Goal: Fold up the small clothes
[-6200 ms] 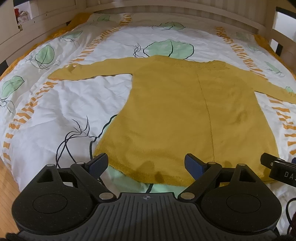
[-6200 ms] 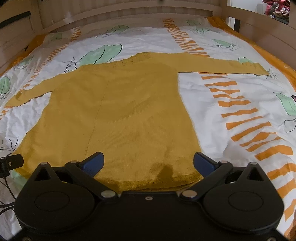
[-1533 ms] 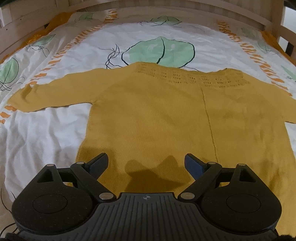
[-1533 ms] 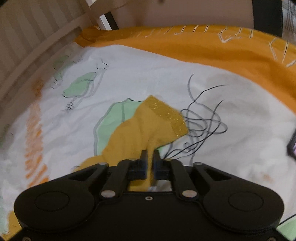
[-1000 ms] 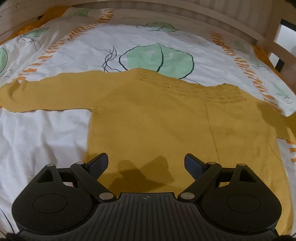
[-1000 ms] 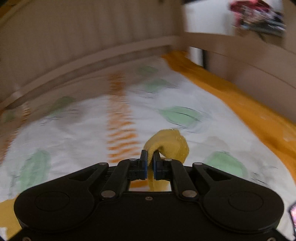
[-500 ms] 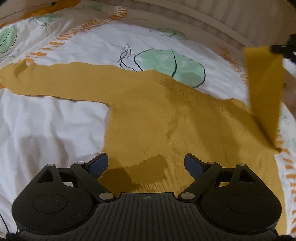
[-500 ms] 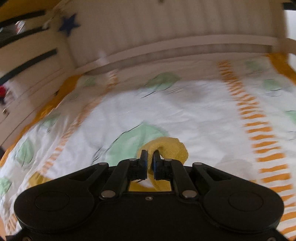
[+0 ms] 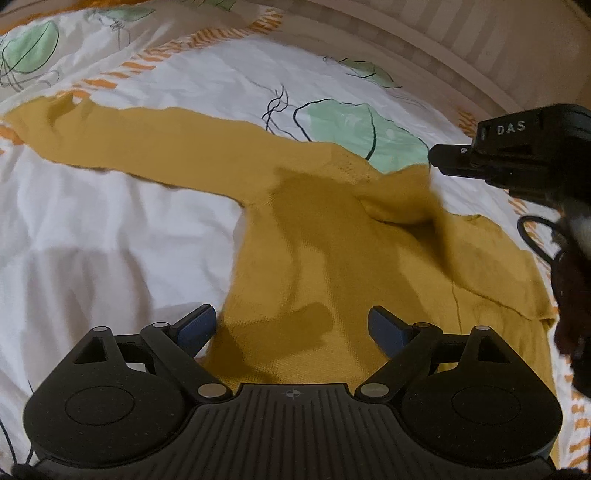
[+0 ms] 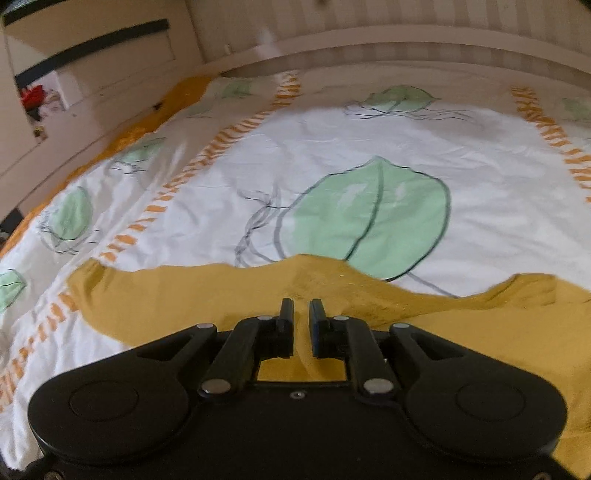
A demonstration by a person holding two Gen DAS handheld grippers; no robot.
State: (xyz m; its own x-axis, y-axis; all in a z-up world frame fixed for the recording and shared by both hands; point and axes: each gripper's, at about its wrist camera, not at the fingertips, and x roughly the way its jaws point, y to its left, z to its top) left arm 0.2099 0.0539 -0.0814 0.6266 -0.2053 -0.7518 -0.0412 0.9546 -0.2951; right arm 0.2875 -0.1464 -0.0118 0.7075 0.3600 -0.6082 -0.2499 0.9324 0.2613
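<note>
Now we are laying the sweater's (image 9: 332, 258) right sleeve (image 9: 402, 199) across its chest, right gripper (image 10: 301, 314) barely parted over it, while the left sleeve (image 9: 140, 144) is stretching sideways ahead-left of the wide-open left gripper (image 9: 291, 325).

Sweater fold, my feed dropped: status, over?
Left claw open above sweater. Right claw nearly shut, grip on sleeve unclear. Sleeve lies across chest. Nothing blocking.

Leaf-print duvet (image 10: 369, 147), slatted wooden bedframe (image 10: 369, 22)
</note>
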